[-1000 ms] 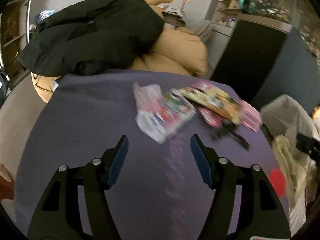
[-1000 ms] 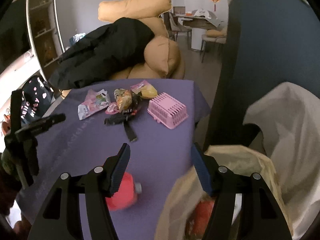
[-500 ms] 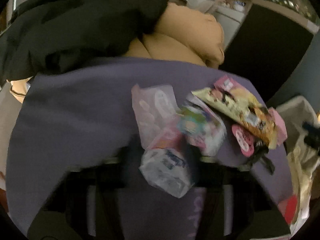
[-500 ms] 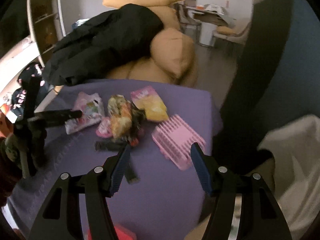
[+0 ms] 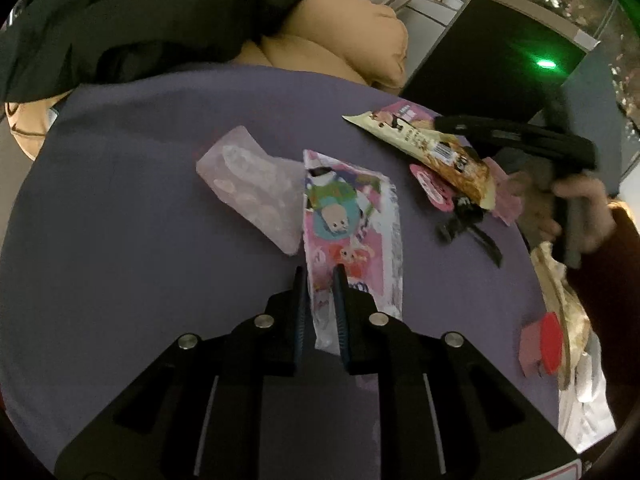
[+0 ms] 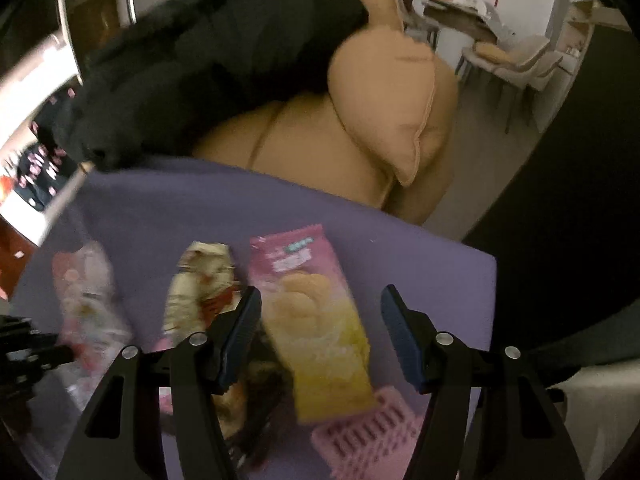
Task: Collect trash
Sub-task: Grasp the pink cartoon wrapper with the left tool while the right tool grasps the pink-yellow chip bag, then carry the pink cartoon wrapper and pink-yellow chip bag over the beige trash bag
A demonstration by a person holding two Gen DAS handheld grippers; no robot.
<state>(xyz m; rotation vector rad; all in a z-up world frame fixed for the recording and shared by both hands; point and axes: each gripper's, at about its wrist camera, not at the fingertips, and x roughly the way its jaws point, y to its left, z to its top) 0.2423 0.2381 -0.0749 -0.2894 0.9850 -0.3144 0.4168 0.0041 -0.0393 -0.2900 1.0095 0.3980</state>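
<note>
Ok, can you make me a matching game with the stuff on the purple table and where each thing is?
Things:
1. cartoon wrapper
2. pink and yellow snack bag
3. pink basket
4. black coat

Places:
A. draped over the tan cushions
B. between the open jaws of the right hand-held gripper
C. pinched at its near end by the left hand-held gripper
D. at the near end of the snack bag

Pairs: 1-C, 2-B, 3-D, 4-A

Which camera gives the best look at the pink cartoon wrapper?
The left wrist view: the pink cartoon wrapper lies sharp and central, its near end pinched by the left gripper. The right wrist view shows only a blurred pink smear at its left.
</note>
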